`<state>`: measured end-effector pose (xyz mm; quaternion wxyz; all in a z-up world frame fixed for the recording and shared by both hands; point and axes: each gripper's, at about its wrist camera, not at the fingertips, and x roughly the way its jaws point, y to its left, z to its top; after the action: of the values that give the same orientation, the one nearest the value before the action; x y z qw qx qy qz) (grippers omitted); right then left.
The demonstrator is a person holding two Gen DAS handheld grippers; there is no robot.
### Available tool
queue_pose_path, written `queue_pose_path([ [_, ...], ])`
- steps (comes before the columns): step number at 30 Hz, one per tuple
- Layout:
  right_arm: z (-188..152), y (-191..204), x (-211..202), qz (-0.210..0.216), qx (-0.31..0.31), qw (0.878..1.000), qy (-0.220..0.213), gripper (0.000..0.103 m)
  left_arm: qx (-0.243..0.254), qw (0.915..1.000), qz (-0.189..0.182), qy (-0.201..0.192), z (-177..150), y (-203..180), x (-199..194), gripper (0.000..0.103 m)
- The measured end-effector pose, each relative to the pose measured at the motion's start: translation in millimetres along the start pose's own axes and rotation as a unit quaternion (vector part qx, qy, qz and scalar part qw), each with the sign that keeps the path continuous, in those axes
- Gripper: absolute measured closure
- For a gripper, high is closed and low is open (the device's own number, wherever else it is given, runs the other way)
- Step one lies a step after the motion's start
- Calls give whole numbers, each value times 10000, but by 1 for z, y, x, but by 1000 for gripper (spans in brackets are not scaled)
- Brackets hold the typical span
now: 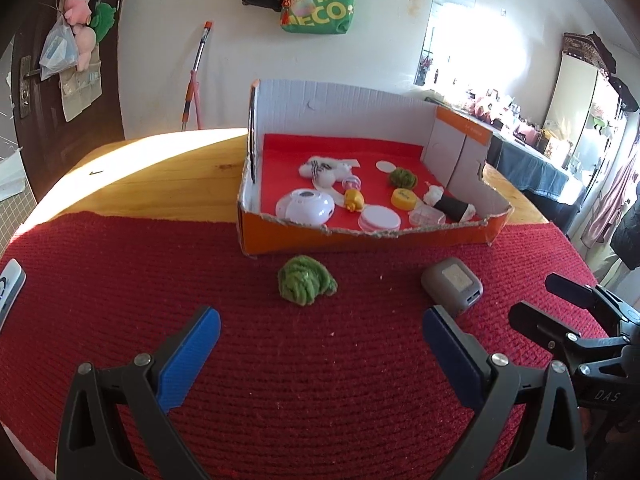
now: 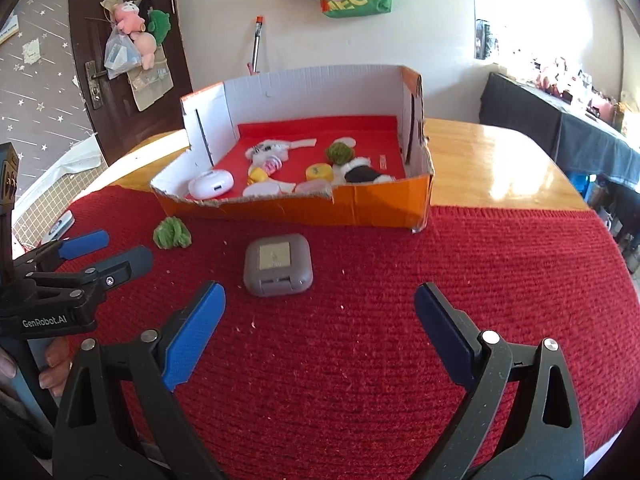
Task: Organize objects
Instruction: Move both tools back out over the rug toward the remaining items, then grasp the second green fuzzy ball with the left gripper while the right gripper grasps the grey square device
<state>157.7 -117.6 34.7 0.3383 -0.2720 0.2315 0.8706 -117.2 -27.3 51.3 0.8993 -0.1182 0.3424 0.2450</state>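
Observation:
A green yarn ball (image 1: 307, 285) lies on the red knitted mat (image 1: 280, 380) just before the orange cardboard box (image 1: 360, 236); it also shows in the right wrist view (image 2: 172, 233). A grey square case (image 1: 452, 286) lies to its right, also in the right wrist view (image 2: 278, 265). My left gripper (image 1: 320, 328) is open and empty, short of the yarn ball. My right gripper (image 2: 320, 304) is open and empty, just short and right of the grey case. The box (image 2: 360, 208) holds several small items on a red lining.
A white device (image 1: 10, 292) lies at the mat's left edge. The wooden table (image 2: 500, 168) extends right and behind the box. A door with hung toys (image 2: 132, 40) and a wall with a green bag (image 1: 320, 0) stand behind.

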Motion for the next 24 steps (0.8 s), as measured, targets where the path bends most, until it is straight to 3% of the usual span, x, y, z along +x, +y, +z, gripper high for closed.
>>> queue_pose_path([
  [17, 5, 3, 26, 163, -4, 9992, 360, 6, -80, 9993, -3, 379, 6, 15, 20, 0],
  [24, 15, 12, 44, 250, -132, 9980, 560, 6, 62, 9991, -81, 405, 19, 24, 30, 10],
])
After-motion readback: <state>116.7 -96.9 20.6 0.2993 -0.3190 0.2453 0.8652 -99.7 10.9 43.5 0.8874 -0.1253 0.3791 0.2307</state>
